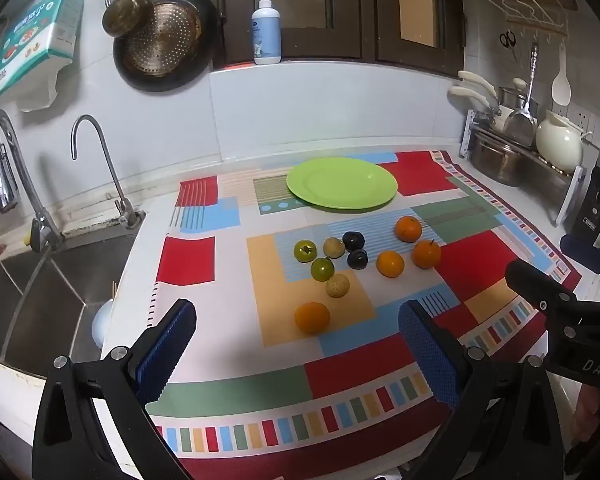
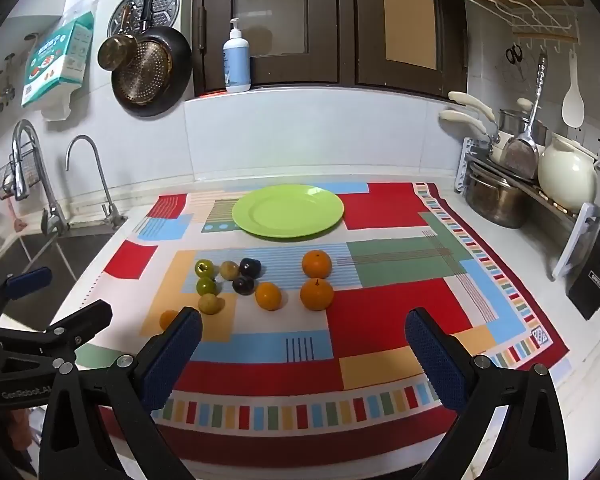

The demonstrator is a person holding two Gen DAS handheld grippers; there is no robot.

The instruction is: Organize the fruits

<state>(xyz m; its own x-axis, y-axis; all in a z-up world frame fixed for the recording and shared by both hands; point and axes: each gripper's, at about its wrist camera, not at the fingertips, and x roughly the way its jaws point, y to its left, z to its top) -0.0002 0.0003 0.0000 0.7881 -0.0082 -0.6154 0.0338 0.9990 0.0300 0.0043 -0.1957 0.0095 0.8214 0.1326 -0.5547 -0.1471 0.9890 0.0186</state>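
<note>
An empty green plate (image 1: 342,182) (image 2: 288,211) sits at the back of a colourful patterned cloth (image 1: 228,396) (image 2: 380,320). In front of it lie several fruits: oranges (image 1: 312,317) (image 2: 317,294), two green ones (image 1: 305,251) (image 2: 205,268), two tan ones (image 1: 337,285) (image 2: 210,303) and two dark plums (image 1: 353,241) (image 2: 250,267). My left gripper (image 1: 298,344) is open and empty, just short of the nearest orange. My right gripper (image 2: 304,344) is open and empty, near the cloth's front edge. Each gripper shows at the edge of the other's view.
A steel sink (image 1: 40,300) with two taps (image 1: 100,168) lies to the left. A dish rack with a pot (image 2: 496,196) and a white kettle (image 2: 566,176) stands at the right. A knife block (image 2: 598,264) is at the far right. Pans (image 2: 148,68) hang on the wall.
</note>
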